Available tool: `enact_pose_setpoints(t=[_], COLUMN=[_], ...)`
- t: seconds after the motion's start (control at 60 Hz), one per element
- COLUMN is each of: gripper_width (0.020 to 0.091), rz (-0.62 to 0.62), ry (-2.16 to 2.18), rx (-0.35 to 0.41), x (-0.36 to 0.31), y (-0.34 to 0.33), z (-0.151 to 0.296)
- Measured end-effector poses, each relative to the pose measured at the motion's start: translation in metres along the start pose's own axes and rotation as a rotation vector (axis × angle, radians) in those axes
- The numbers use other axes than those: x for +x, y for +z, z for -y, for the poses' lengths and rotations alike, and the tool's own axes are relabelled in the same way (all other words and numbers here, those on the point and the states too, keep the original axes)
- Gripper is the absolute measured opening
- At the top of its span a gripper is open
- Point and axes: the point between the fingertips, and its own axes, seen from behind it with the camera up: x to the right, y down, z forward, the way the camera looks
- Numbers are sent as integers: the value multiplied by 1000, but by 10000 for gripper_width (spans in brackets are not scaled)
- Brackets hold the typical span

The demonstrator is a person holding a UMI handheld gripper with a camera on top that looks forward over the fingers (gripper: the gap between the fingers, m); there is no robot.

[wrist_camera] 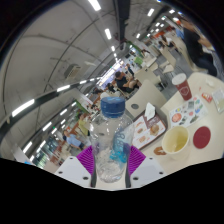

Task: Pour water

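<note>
In the gripper view we have the bottle (111,140) clamped between the two pads (88,158), upright to our lens, blue cap (114,103) still on, with the gripper (110,160) closed firmly on its clear body. The whole scene behind it is rolled hard to one side, so the ceiling lights run up past the bottle.

Judging from this, we are in the carry before the pour. The yellow cup (176,141) lies beyond the fingers and well off to the side, next to a red bowl (202,135) and a tall red cup (182,88). To pour well we would bring the bottle's mouth over the yellow cup first, then tip slowly. The cap looks shut, so nothing will flow until it comes off. The thin plastic may flex, so the grip should stay steady, not harder.

The table (158,103) is pale, carrying a printed card (152,127) and scattered dishes. The room is a long hall with strip lights (22,106); people (120,75) sit far back.
</note>
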Motion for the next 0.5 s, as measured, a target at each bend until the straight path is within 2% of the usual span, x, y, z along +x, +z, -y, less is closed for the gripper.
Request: enact_pose_setpoints(t=[0.233,0.5], gripper_width=[377,378], rz=[166,215], ry=[800,1267], rx=[28,17], x=[9,42], y=[38,53], z=[27,16])
